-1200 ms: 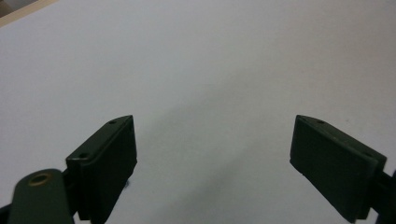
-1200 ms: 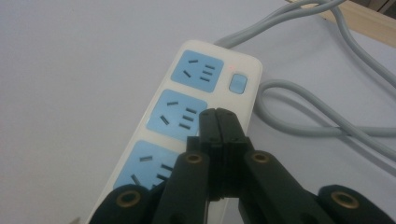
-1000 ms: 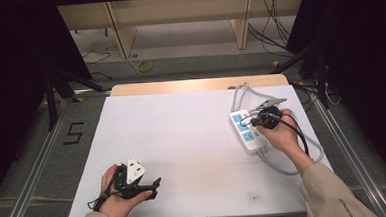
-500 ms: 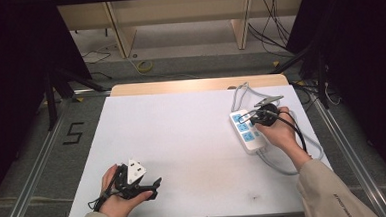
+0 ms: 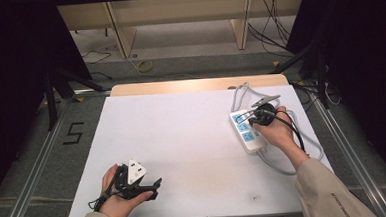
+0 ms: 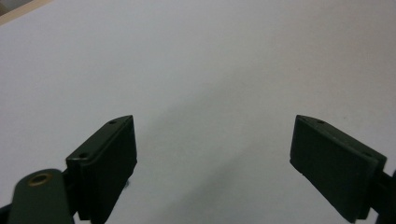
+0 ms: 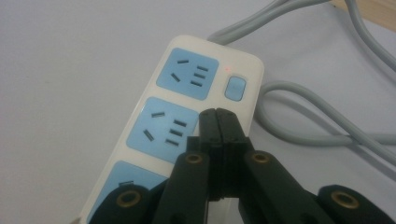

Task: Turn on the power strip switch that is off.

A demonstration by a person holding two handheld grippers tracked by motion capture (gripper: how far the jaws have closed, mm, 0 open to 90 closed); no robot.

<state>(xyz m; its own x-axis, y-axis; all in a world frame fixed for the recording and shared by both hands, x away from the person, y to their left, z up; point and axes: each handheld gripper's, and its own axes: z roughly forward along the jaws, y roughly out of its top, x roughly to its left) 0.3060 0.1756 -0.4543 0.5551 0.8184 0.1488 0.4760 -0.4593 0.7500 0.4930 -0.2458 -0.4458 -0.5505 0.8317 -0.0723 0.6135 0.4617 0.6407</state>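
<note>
Right gripper (image 7: 217, 114): jaws clenched empty over the white plastic power strip with blue sockets (image 7: 187, 112), near its switch at 1 o'clock.
Left gripper (image 6: 215, 154): jaws released, idle over the white table (image 6: 196, 56).
Progress: switch apparently not yet pressed.

one power strip (image 5: 247, 130), two claws (image 5: 144, 185), one table (image 5: 182, 139)

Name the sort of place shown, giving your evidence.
Probably a lab recording station: a white table in dark surroundings, a floor marked with a taped "5", and a power strip under the right gripper.
</note>
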